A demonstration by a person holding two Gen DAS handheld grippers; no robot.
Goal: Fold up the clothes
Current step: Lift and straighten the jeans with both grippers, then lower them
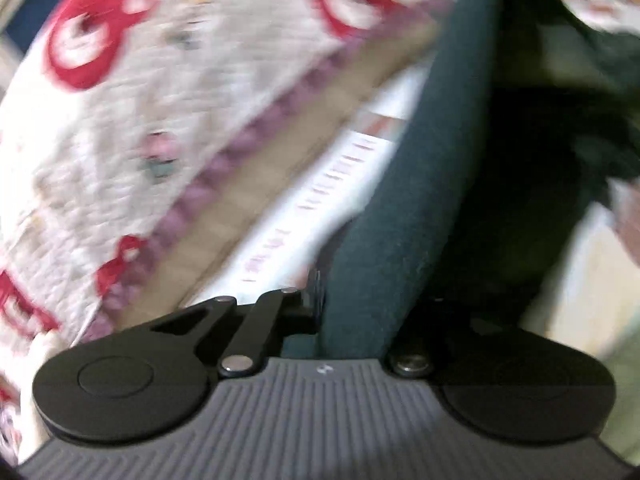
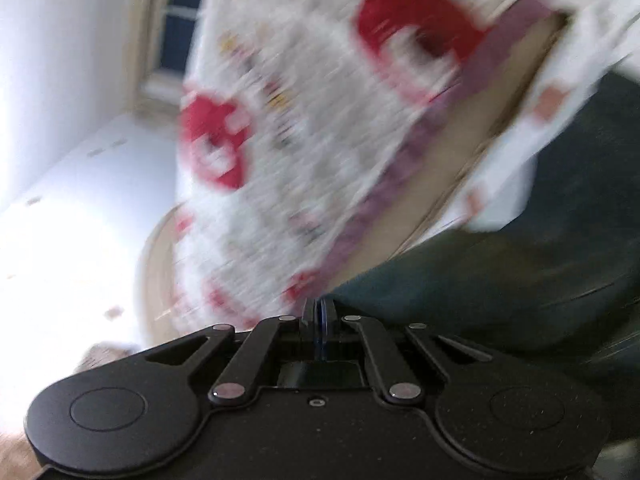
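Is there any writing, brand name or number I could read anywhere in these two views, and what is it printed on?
None can be read.
White sheet beside the dark green garment: rows of reddish print, too blurred to read.
Grey body behind the left tongs: one tiny pale mark, too small to read.
White quilted cover: red shapes and small coloured motifs, pictures rather than legible words.

One dark green garment (image 1: 400, 208) and one white quilt (image 1: 132, 120) printed with red shapes were counted. Two grippers were seen, left gripper (image 1: 320, 304) and right gripper (image 2: 320, 320).
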